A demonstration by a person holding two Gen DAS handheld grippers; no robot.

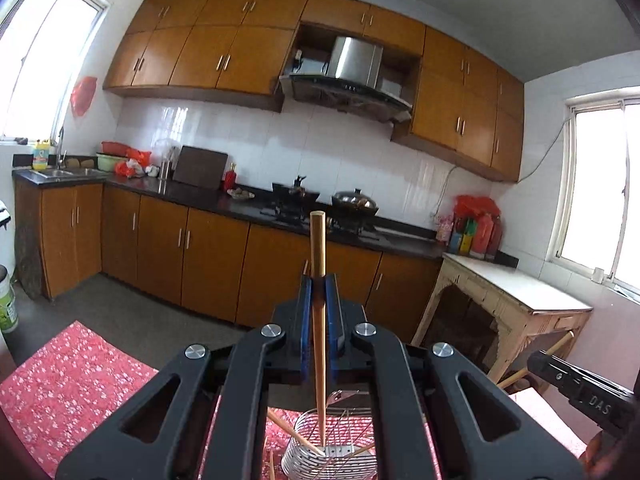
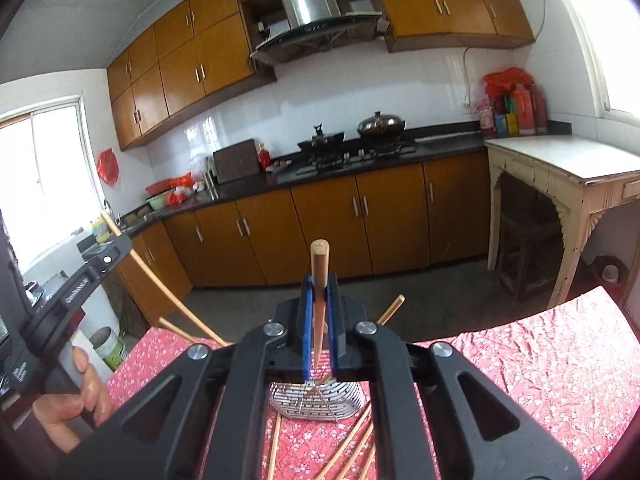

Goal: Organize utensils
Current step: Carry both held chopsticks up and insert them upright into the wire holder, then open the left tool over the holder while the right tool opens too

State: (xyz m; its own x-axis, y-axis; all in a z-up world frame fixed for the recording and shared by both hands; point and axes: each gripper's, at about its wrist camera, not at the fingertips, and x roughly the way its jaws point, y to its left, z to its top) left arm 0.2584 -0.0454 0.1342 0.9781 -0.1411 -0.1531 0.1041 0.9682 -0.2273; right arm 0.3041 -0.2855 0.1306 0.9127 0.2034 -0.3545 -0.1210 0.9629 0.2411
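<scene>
My left gripper [image 1: 319,280] is shut on a wooden chopstick [image 1: 318,248], held upright with its thin tip pointing down into the metal wire utensil holder [image 1: 328,456] below. My right gripper [image 2: 319,280] is shut on another wooden chopstick [image 2: 319,264], upright, its tip just above the same holder [image 2: 320,400]. The holder lies on the red floral tablecloth [image 2: 540,368]. Several loose chopsticks [image 2: 352,440] lie on the cloth beside the holder. The left gripper also shows at the left of the right wrist view [image 2: 116,246], the right gripper at the lower right of the left wrist view [image 1: 536,360].
A kitchen counter [image 1: 208,196] with sink, stove and pots runs along the far wall under orange cabinets. A cream side table [image 2: 568,164] stands at the right. A white bucket [image 2: 110,346] stands on the floor by the table's left edge.
</scene>
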